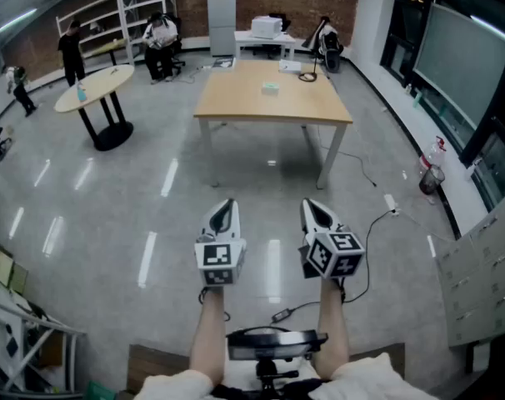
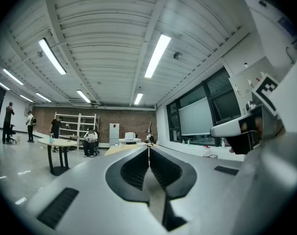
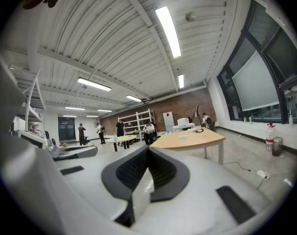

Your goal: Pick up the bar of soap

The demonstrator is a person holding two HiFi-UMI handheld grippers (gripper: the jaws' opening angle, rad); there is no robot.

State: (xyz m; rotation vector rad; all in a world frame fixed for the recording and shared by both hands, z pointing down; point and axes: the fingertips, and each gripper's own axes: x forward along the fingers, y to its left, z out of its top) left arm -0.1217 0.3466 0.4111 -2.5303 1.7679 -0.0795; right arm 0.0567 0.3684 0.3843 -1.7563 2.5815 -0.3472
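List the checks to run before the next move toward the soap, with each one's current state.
1. Left gripper empty: ok, jaws together on nothing.
2. Right gripper empty: ok, likewise.
3. Jaws open for a grasp: not ok, both shut.
4. Soap found: cannot tell; a small pale block lies on the table.
5. Table in reach: not ok, it stands well ahead across the floor.

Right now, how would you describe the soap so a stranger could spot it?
Find the square wooden table in mid-floor. The soap is the small pale green block lying alone near its middle; the white item behind it sits at the far edge.
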